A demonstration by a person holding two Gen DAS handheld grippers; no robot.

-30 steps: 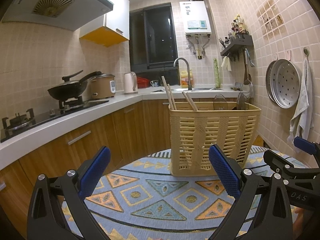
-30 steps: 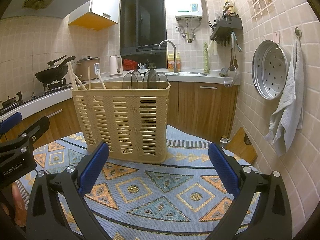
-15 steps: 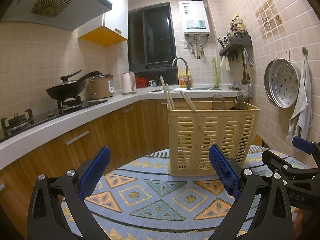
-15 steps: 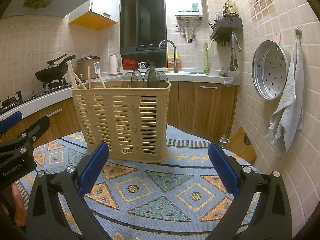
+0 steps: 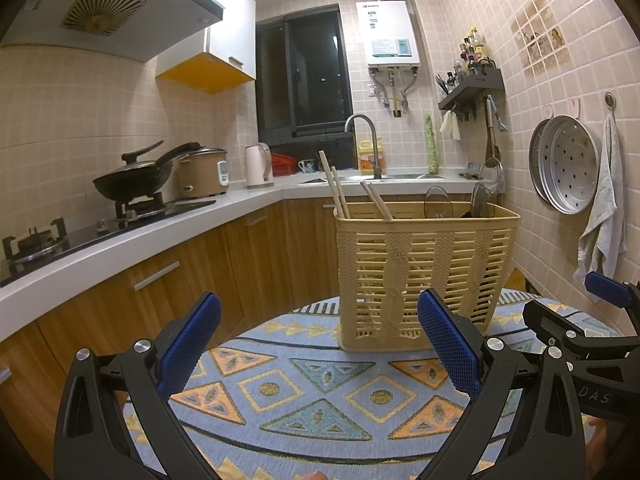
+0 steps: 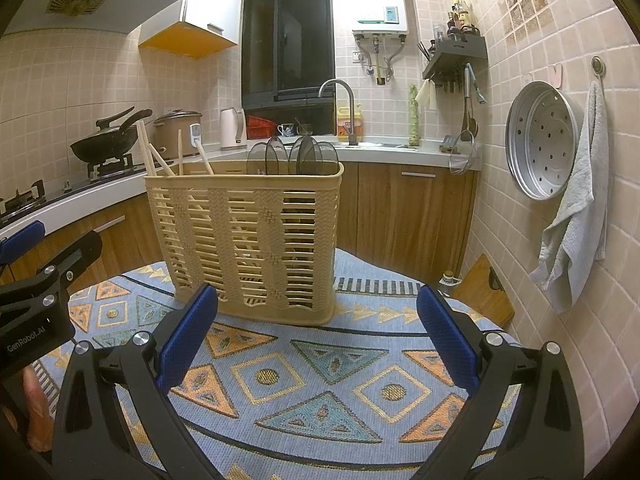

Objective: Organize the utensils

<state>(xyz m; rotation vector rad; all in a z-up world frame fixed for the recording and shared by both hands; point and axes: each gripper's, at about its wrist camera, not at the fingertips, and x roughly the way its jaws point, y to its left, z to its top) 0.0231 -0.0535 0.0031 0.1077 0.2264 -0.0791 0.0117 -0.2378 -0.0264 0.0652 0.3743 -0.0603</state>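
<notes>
The left gripper has its jaws spread wide with nothing between them, and so does the right gripper. Both hover above a round bench covered by a patterned cloth. A tall beige slatted basket stands upright on the cloth, just beyond the jaws: ahead and slightly right of the left pair, ahead and left of the right pair. Wooden chopsticks lean out of the basket's end on the left gripper's side. Dark spoons stand in the other end, their bowls rising above the rim.
</notes>
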